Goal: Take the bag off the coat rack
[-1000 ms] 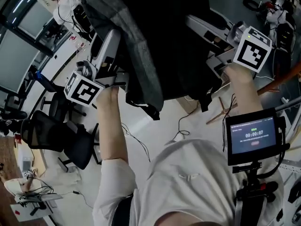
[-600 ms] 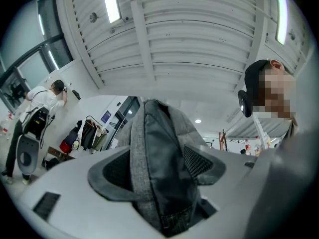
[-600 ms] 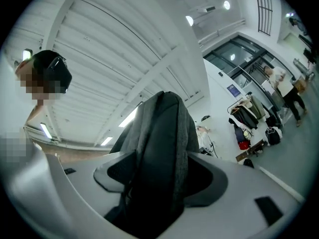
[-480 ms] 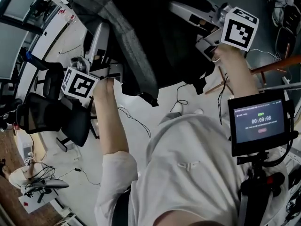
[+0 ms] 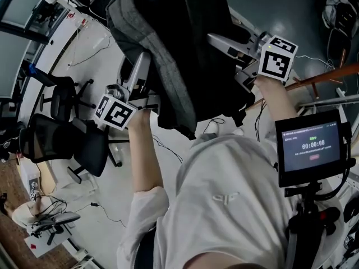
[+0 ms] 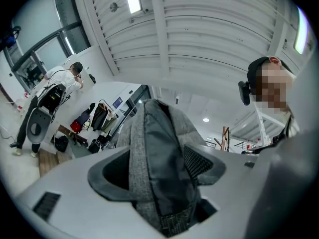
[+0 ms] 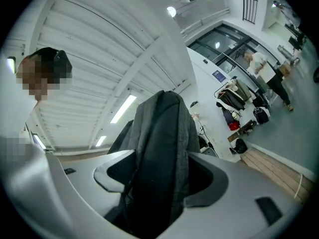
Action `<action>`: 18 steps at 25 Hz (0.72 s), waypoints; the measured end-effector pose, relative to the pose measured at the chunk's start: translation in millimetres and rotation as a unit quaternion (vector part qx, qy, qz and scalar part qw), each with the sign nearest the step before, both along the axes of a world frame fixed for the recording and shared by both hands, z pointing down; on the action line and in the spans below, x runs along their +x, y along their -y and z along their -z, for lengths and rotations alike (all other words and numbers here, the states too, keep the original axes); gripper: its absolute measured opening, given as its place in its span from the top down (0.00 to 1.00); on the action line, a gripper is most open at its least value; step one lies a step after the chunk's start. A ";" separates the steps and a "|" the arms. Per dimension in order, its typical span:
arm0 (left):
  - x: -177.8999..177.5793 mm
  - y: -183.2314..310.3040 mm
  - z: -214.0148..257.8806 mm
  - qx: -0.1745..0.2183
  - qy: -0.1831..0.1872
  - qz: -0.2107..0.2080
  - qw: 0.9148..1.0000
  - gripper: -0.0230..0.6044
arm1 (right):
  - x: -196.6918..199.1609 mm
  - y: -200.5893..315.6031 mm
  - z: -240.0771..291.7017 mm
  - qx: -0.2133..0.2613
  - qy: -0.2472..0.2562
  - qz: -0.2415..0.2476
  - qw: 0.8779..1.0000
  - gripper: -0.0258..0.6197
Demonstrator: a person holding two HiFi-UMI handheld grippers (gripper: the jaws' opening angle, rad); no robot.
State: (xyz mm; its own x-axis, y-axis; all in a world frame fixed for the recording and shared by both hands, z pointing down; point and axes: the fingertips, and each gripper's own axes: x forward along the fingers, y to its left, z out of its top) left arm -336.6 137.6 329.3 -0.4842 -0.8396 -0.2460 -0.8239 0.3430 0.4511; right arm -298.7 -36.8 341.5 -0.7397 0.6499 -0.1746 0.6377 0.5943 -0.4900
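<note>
A grey and black bag [image 5: 168, 55] hangs in the air between my two grippers in the head view. My left gripper [image 5: 147, 80] grips its grey left side. My right gripper [image 5: 227, 55] grips its black right side. In the left gripper view the bag's grey fabric [image 6: 154, 148] fills the gap of the left gripper [image 6: 159, 168], and the pads press on it. The right gripper view shows a grey-edged black fold of the bag [image 7: 159, 133] squeezed in the right gripper [image 7: 162, 176]. No coat rack hook on the bag is visible.
Black office chairs [image 5: 61, 144] stand on the floor at the left. A screen on a stand [image 5: 314, 150] is at my right side. Wooden legs [image 5: 336, 74] and cables lie beyond the right gripper. A rack with hanging clothes [image 7: 239, 98] stands far off.
Both grippers keep their hold. The left gripper has moved right, closer to the right one, and more of the bag's top shows between them.
</note>
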 end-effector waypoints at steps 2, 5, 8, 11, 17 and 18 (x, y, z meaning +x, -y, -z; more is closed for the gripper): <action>-1.2 2.7 -0.4 -0.002 -0.004 -0.003 1.000 0.44 | -0.2 2.2 -1.5 -0.003 -0.004 -0.002 1.000 0.49; -1.0 5.9 1.8 -0.001 -0.005 -0.008 1.000 0.44 | 0.8 5.2 0.1 -0.003 -0.003 -0.005 1.000 0.49; -0.1 6.8 2.9 -0.002 -0.003 -0.010 1.000 0.44 | 2.3 6.2 0.8 -0.004 0.001 -0.008 1.000 0.49; -0.9 9.6 4.0 -0.005 0.000 -0.015 1.000 0.44 | 2.9 8.2 0.3 -0.007 0.005 -0.012 1.000 0.49; 0.3 11.9 9.8 -0.003 0.005 -0.020 1.000 0.44 | 3.8 9.1 4.2 -0.006 0.009 -0.017 1.000 0.49; 0.3 13.0 9.9 -0.003 0.004 -0.021 1.000 0.44 | 3.4 9.4 3.5 -0.006 0.008 -0.019 1.000 0.49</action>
